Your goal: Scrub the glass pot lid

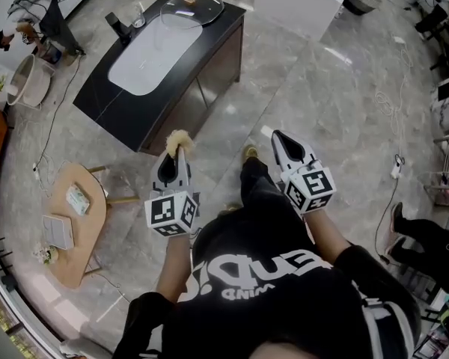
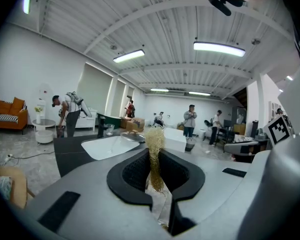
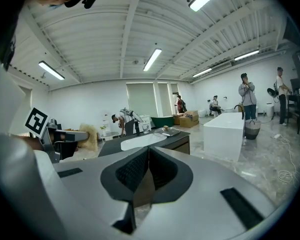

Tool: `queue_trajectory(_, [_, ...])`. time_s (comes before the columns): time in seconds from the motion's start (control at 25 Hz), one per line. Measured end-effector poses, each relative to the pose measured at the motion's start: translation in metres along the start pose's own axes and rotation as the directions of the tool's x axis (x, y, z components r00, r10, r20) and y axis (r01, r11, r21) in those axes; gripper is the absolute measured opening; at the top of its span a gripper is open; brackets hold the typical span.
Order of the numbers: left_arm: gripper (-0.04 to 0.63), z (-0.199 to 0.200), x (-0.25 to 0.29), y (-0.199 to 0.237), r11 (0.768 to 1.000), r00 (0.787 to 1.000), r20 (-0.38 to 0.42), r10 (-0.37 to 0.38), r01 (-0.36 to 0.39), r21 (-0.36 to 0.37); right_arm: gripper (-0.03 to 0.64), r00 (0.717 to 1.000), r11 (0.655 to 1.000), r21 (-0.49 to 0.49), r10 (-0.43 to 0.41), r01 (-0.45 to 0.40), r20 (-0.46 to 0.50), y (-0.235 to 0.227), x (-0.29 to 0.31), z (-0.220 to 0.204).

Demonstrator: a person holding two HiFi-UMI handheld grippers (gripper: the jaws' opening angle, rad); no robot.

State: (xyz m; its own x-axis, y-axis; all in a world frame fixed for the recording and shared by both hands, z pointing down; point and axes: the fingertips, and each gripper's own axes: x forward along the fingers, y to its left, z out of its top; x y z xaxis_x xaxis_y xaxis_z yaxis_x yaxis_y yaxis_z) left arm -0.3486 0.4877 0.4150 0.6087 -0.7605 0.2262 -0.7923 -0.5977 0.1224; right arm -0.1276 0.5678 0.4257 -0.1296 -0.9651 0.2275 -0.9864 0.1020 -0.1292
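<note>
The person stands well apart from the black bench (image 1: 112, 103). The lid (image 1: 191, 7) lies on the bench's far end, just beyond the white sink (image 1: 153, 54). The left tongs (image 1: 176, 152) are clamped on a tan, fibrous scrubber (image 1: 180, 138), whose tuft sticks out past their tips. The right tongs (image 1: 280, 140) are pressed together with nothing between them.
</note>
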Motion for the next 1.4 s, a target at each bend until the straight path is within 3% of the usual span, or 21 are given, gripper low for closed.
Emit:
queue_trajectory(0.32, [0.048, 0.027, 0.069, 0.007, 1.000, 1.000, 0.010, 0.003, -0.003, -0.003, 0.014, 0.999, 1.000, -0.009, 0.030, -0.030, -0.016, -0.041, 0.060, 0.024])
queue_trajectory(1.0, [0.048, 0.079, 0.228, 0.002, 0.994, 0.993, 0.043, 0.109, -0.108, -0.037, 0.014, 0.989, 0.989, -0.045, 0.143, -0.144, -0.022, -0.160, 0.185, 0.084])
queue_trajectory(1.4, [0.048, 0.091, 0.271, 0.008, 0.983, 0.983, 0.044, 0.181, -0.179, -0.038, 0.014, 0.978, 0.978, -0.028, 0.207, -0.208, -0.028, -0.196, 0.241, 0.093])
